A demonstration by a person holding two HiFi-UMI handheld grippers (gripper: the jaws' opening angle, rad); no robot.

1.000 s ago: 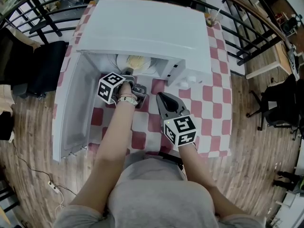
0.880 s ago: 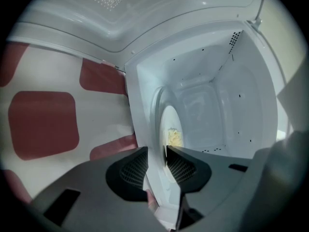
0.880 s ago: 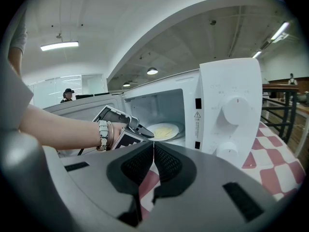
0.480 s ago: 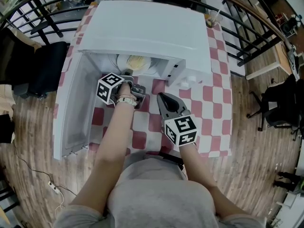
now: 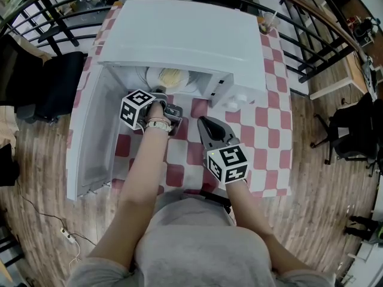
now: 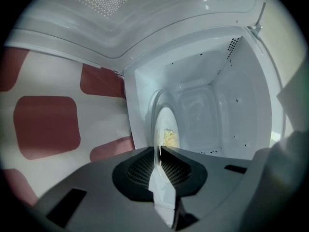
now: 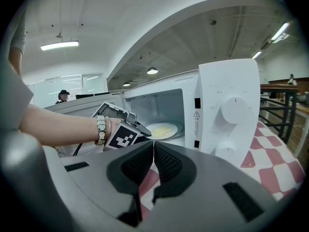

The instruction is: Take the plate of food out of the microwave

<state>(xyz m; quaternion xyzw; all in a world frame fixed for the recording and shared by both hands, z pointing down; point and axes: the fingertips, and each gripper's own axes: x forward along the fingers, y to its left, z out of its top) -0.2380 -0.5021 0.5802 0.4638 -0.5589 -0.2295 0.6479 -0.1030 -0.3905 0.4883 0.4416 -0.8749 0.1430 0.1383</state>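
Fingers of left gripper point(image 6: 158, 150): had just been closing; I read them as pinched on the near rim of the plate point(image 6: 165, 122), which ran edge-on between the pads.
Fingers of right gripper point(image 7: 153, 146): together, with nothing between them; it hung over the desk point(image 5: 263, 121), at 4 o'clock from the left one.
Plate: low inside the microwave point(image 5: 185, 34), with the food point(image 6: 170, 138) heaped near its middle.
Step in hand: I judged it the grip before the pull-out.
Doing it well: I would draw the plate level and slowly toward 6 o'clock, since a one-edge pinch lets the far side droop. The right gripper could support the free rim once it was outside.
Left gripper view alone: showed the rim between the pads.
Right gripper view alone: showed the dials point(image 7: 234, 109) and the plate's full oval.
Head view alone: showed the door point(image 5: 96, 136) swung open at 9 o'clock.
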